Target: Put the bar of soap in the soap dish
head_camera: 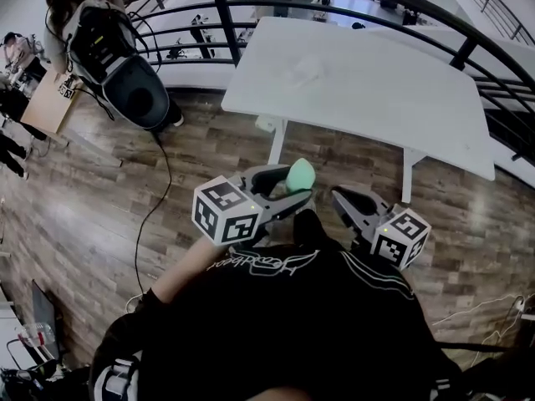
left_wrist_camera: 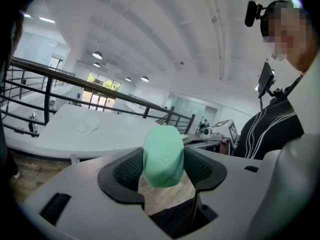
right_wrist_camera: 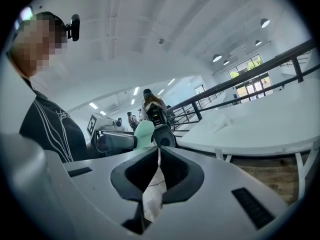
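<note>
While left gripper [head_camera: 294, 192] clasps green bar of soap [left_wrist_camera: 163, 156] and right gripper [right_wrist_camera: 156, 171] sits closed, empty, presumed soap dish [head_camera: 305, 69] on desk [head_camera: 401, 98], upper centre, lies well apart: placement pending.

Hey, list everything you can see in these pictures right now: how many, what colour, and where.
rounded bar of soap: one, mint green, clamped between the left gripper's jaws
small translucent soap dish: one, pale and clear, on the table's near-left part, empty
flat-topped table: one, white, ahead of the person
curved metal railing: one, black, behind and beside the table
plank wooden floor: one, grey-brown, under everything
thin cable: one, black, trailing across the floor at left
bystander with a backpack: one, black and white pack, upper left
left gripper: one, grey, shut on the soap
right gripper: one, grey, jaws together, nothing between them
person's long-sleeved top: one, black, bottom of the head view
</note>
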`<state>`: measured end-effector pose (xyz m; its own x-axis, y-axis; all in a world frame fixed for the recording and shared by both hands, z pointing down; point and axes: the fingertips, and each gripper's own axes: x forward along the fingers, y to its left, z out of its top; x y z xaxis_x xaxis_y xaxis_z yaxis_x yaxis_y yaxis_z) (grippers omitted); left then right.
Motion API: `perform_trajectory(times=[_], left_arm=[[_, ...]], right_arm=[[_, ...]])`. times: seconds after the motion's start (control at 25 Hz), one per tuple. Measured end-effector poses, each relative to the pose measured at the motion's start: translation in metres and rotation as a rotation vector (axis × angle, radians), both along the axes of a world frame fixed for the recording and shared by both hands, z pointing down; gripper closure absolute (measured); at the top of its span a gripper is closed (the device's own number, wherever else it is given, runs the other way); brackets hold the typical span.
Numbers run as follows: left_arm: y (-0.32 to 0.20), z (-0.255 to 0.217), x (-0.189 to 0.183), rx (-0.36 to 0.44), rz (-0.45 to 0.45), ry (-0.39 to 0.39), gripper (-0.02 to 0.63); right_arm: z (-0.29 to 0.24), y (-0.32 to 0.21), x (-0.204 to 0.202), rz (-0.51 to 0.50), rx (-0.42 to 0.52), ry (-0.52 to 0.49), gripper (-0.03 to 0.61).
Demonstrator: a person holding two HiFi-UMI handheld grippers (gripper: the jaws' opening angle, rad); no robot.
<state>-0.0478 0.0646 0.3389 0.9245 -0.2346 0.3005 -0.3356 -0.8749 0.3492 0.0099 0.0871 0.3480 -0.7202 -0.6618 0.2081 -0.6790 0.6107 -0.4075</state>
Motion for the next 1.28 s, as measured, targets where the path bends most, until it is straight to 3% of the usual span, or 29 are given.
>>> perform_trajectory(times=[0.32, 0.92, 1.28], left_arm=[[-0.047, 0.015, 0.015, -0.022, -0.029, -0.048, 0.354], [-0.188, 0.037, 0.050, -0.079, -0.082, -0.110, 0.353], [-0.258, 0.031, 0.069, -0.049, -0.115, -0.131, 0.353]], right_arm=[[0.003, -0.060, 0.014, -0.022, -0.020, -0.031, 0.560], [0.025, -0.207, 0.051, -0.070, -0.103, -0.059, 0.560], [0.024, -0.273, 0.069, -0.106, -0.103, -0.066, 0.560]])
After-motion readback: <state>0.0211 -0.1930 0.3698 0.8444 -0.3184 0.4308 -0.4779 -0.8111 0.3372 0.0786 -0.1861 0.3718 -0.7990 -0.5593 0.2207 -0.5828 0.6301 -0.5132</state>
